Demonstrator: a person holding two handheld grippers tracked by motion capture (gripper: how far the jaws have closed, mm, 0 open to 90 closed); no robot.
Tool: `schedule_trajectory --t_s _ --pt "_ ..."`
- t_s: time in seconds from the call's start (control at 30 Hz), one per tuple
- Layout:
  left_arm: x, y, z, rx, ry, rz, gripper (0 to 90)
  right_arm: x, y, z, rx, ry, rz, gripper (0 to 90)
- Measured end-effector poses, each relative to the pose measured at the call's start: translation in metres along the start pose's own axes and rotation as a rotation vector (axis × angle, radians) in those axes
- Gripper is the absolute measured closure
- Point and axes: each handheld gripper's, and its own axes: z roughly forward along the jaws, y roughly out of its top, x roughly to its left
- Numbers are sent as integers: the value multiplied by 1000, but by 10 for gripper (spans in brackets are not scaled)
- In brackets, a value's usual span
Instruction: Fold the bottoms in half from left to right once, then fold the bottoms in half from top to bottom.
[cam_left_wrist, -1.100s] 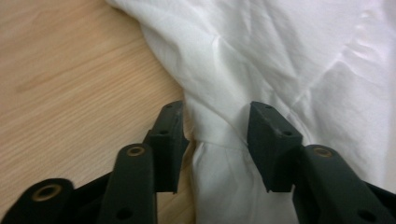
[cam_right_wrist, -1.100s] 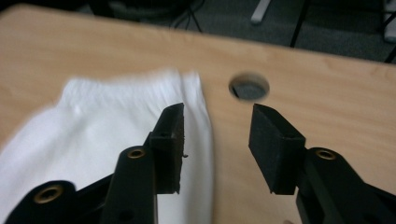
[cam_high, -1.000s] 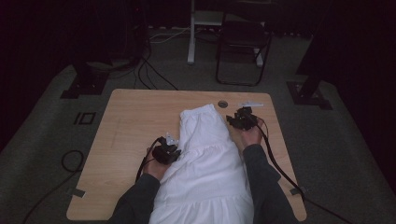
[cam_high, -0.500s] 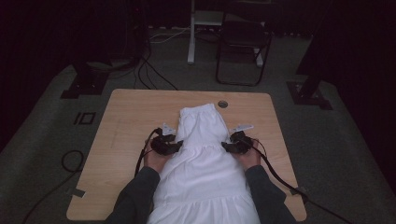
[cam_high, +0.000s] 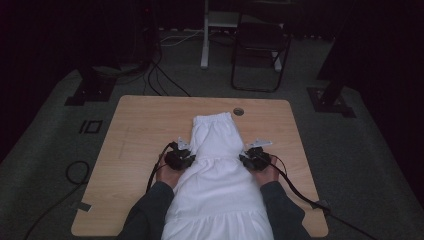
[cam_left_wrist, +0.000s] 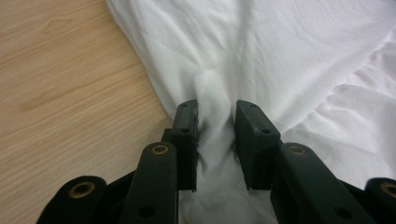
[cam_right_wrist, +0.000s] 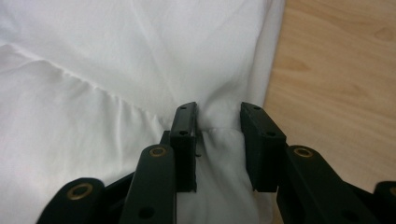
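Observation:
A white garment (cam_high: 215, 170) lies lengthwise on the wooden table (cam_high: 145, 125), its narrow end far from me and its wide end hanging over the near edge. My left gripper (cam_high: 188, 153) sits at the garment's left edge. In the left gripper view its jaws (cam_left_wrist: 215, 114) have just been closing and pinch a raised fold of the white cloth (cam_left_wrist: 280, 56). My right gripper (cam_high: 249, 157) is at the right edge, level with the left one. Its jaws (cam_right_wrist: 218, 116) have also just been closing, with the cloth (cam_right_wrist: 140, 56) and its hem held between the pads.
A round cable hole (cam_high: 238, 111) lies in the tabletop just beyond the garment's far end. Bare wood (cam_left_wrist: 70, 84) lies on both sides of the cloth. A dark chair (cam_high: 260, 50) and floor cables (cam_high: 160, 75) stand behind the table. Each gripper trails a black cable.
My right gripper has come back from the garment's far right corner toward me, down to the right edge at mid-length. The left gripper has hardly moved. The garment's far end now looks narrower.

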Motion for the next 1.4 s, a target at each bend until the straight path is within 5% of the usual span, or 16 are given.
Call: schedule_trajectory --t_s 0.67,0.87,1.0,1.1,1.27,1.4 --pt "-13 -40 -37 -17 -40 20 701 39 -35 -33 1 56 -38 677" --pt "-13 -40 -37 -18 -44 22 699 34 -32 -35 34 121 13 605" --pt "-14 -40 -37 -17 -40 24 698 20 -12 -48 -64 138 65 520" --pt "-14 -39 -36 -14 -36 34 693 11 13 -51 -118 136 62 471" --pt "-14 -39 -36 -15 -34 36 693 0 44 -33 -123 118 65 401" --pt "-14 -39 -36 -15 -33 37 690 -11 66 1 -113 137 106 340"
